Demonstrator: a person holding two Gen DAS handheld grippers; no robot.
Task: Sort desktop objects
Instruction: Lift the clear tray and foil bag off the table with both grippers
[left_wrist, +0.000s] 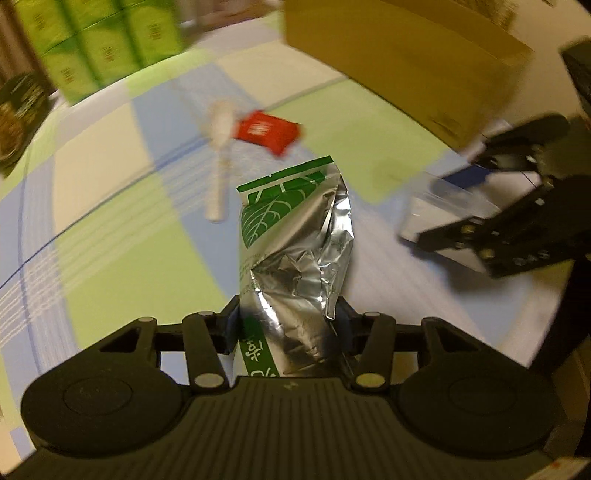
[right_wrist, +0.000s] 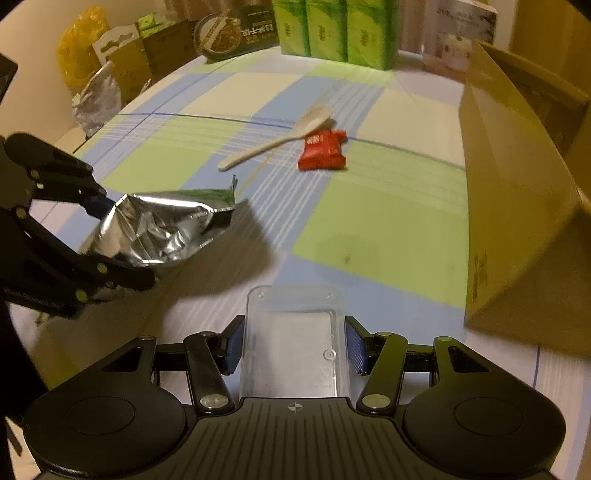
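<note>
My left gripper is shut on a crumpled silver foil bag with green print and holds it above the checked tablecloth; the bag also shows at the left of the right wrist view. My right gripper is shut on a clear plastic box, which also shows in the left wrist view. A pale spoon and a red snack packet lie side by side on the cloth farther off.
An open cardboard box stands at the right. Green tissue packs and a noodle bowl stand at the far edge. Yellow and silver bags sit beyond the left edge.
</note>
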